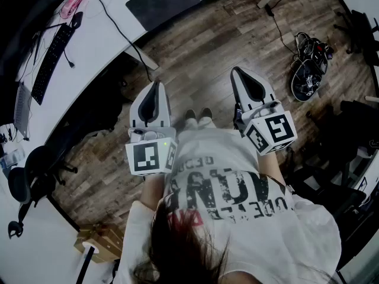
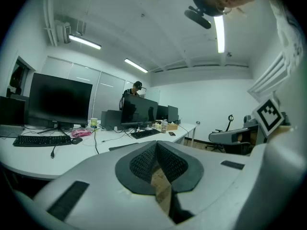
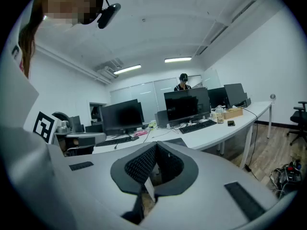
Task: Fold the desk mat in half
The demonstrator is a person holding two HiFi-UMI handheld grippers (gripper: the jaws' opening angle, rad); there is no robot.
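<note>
Wooden floor (image 1: pixel 195 58) meets desk (image 1: pixel 95 46) edge near desk mat (image 1: pixel 163 2).

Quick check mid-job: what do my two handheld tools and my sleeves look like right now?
The left tool and right tool are white, tapering shells with black textured pads. Each carries a white cube printed with black square markers. The shirt is white with dark lettering, and its sleeves are white.
</note>
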